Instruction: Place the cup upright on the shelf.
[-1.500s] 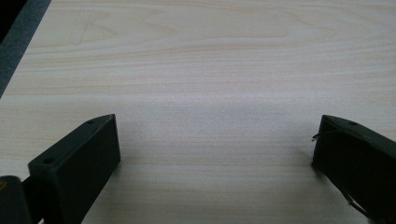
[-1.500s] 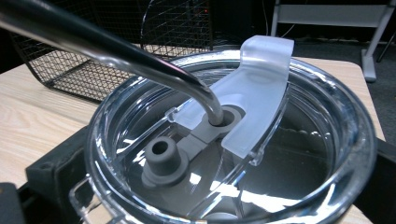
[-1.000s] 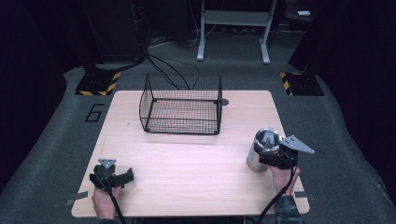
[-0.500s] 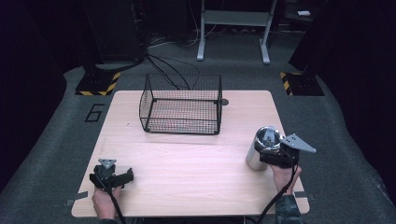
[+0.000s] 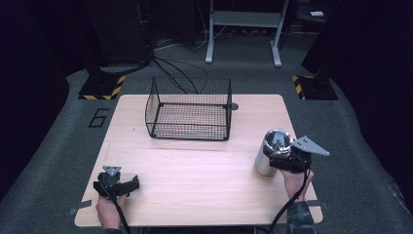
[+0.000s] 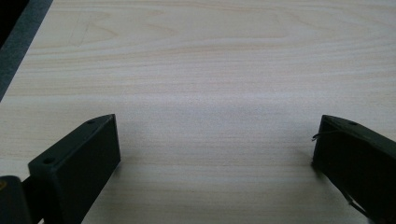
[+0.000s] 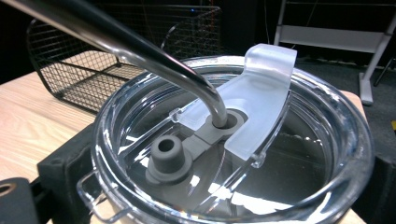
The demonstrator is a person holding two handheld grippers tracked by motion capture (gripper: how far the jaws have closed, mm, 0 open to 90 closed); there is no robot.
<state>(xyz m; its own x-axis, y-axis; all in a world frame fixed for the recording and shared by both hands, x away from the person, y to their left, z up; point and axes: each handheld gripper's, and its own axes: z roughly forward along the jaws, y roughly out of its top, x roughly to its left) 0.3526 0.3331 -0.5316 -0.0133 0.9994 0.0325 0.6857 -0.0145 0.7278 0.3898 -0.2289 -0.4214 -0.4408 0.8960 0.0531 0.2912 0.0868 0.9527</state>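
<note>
right hand-held gripper [image 5: 284, 160] is seen in the high view at the right side of the desk [image 5: 204, 170], held in the person's right hand [image 5: 292, 179], with its jaws closed around a steel tumbler [image 5: 269, 155]. the tumbler is stood upright on the desk surface, near the right edge and well apart from the wire basket [image 5: 189, 108], which is set toward the far middle of the desk. the gripper is pressed against the tumbler's upper part from the person's side, so that the cup lies directly ahead of the jaws and between them. in the right gripper view the tumbler's clear lid [image 7: 233, 140] is seen from just above, with black jaw parts at its left and right flanks, touching the rim. a bent metal straw [image 7: 140, 51] is passed through a grey grommet in the lid, beside a frosted slider tab [image 7: 252, 107] and a second grey plug [image 7: 166, 151]. the basket is seen behind the lid at the upper left.

the left hand-held gripper [image 5: 119, 185] is held low near the front left corner of the desk, in the left hand [image 5: 109, 209], well apart from the tumbler. in the left gripper view its jaws are spread wide over bare wood [image 6: 201, 70], with nothing between them.
</note>
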